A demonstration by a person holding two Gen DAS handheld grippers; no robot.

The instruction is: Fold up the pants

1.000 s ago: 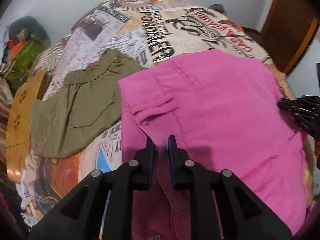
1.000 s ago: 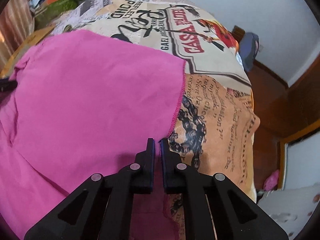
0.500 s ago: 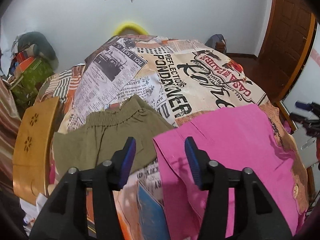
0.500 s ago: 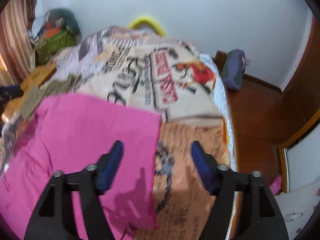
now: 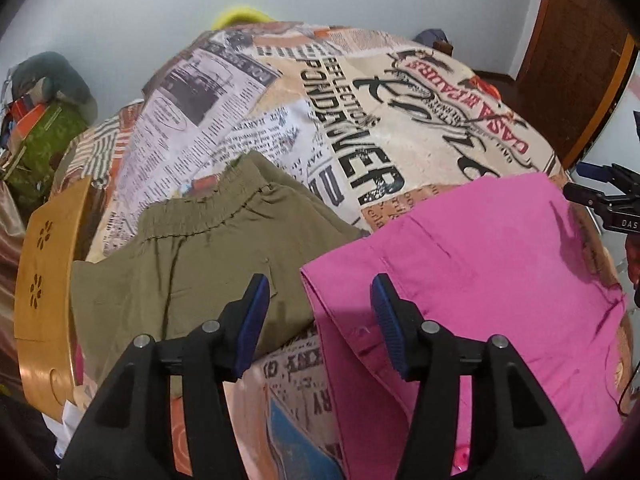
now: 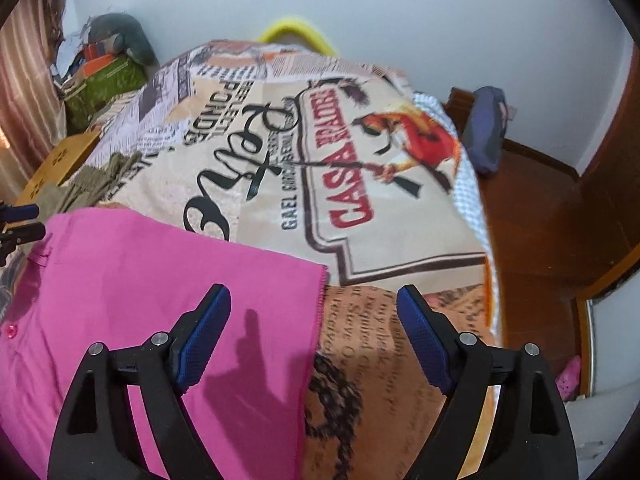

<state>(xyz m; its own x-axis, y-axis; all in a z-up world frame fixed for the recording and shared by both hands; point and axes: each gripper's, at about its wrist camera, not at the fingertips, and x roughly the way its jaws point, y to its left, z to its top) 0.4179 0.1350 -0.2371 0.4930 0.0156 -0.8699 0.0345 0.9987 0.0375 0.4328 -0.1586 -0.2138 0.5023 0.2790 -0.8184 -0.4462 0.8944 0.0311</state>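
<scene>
Both tools hung apart-jawed above the pink pants on the bed.

The left tool (image 5: 318,322) had just spread its jaws, empty, over the pants' (image 5: 480,280) waistband corner; the right tool (image 6: 314,334) had just sprung wide, empty, straddling the pants' hem edge. The pink pants (image 6: 140,280) lay flat on the printed bedspread (image 6: 320,152), with olive shorts (image 5: 192,260) beside the pants' waistband side.
</scene>
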